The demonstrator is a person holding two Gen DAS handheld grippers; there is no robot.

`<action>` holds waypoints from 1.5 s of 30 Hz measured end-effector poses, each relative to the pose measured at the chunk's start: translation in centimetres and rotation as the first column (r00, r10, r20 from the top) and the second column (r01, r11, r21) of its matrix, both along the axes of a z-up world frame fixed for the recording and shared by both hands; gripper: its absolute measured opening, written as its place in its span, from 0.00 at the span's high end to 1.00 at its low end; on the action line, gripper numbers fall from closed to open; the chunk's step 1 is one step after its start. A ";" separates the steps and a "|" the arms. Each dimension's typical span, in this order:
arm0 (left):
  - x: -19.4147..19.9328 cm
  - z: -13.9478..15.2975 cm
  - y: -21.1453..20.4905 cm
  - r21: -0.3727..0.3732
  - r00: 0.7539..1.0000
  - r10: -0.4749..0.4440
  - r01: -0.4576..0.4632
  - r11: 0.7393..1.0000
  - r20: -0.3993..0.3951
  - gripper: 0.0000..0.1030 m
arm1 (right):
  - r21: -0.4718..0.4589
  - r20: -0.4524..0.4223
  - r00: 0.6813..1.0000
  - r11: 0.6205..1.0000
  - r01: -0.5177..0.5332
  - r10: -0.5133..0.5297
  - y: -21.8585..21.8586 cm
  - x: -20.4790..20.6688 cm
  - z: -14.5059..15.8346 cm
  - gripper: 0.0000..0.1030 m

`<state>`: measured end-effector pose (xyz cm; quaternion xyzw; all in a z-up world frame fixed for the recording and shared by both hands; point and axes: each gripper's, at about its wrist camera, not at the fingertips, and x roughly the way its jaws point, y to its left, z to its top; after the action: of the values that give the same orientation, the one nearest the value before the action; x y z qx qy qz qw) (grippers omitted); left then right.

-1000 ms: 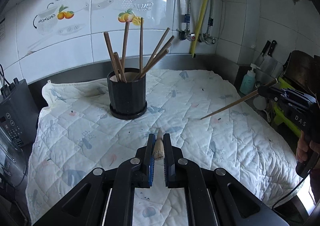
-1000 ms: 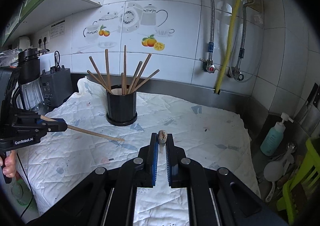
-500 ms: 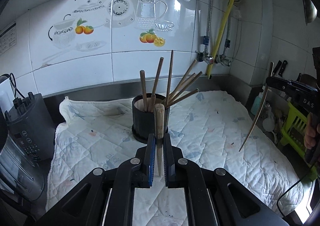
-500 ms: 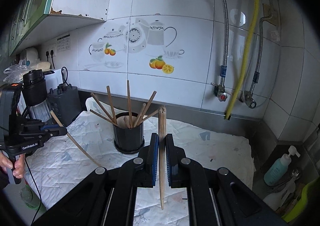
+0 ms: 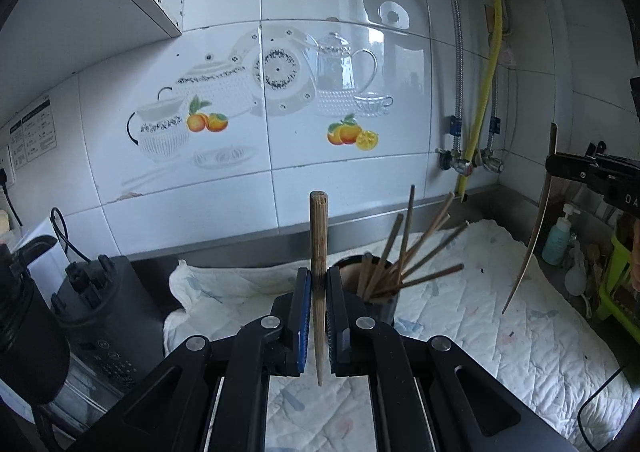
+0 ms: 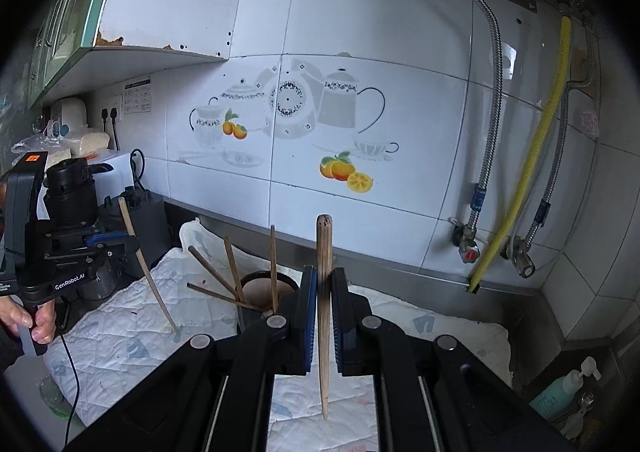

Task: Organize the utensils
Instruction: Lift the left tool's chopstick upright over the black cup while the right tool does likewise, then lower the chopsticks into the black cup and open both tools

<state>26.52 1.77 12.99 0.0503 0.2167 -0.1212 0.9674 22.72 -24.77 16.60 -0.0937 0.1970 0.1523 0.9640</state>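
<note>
I count two hand-held grippers (image 5: 318, 292) (image 6: 325, 292), each clamping one chopstick (image 5: 318, 252) (image 6: 324, 272), one black holder (image 5: 390, 302), and roughly seven chopsticks (image 5: 404, 240) inside.

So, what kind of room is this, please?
Most likely a home kitchen. The wall tiles carry teapot and orange pictures, gas and water pipes run down to valves above the steel counter edge, and a black holder full of chopsticks stands on a quilted cloth.
</note>
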 end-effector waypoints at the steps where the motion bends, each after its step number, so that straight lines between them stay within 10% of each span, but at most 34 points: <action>1: 0.5 0.6 0.2 -0.006 1.000 0.003 -0.003 1.000 0.008 0.93 | 0.007 0.002 1.000 1.000 -0.004 0.004 0.1 0.5 0.5 0.91; 20: 8.9 7.5 -1.3 -0.114 0.991 -0.037 0.052 0.992 0.130 0.93 | 0.178 0.099 0.993 0.981 -0.077 0.060 2.2 7.9 6.2 0.91; 45: 14.8 0.7 -1.5 -0.163 0.998 -0.047 0.042 0.986 -0.029 0.93 | 0.232 -0.079 0.996 0.972 -0.029 0.049 3.0 13.7 -1.2 0.91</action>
<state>41.34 0.22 13.66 -0.0259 0.2207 -0.1606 0.9617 36.42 -21.76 15.41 0.0216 0.2164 0.1968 0.9560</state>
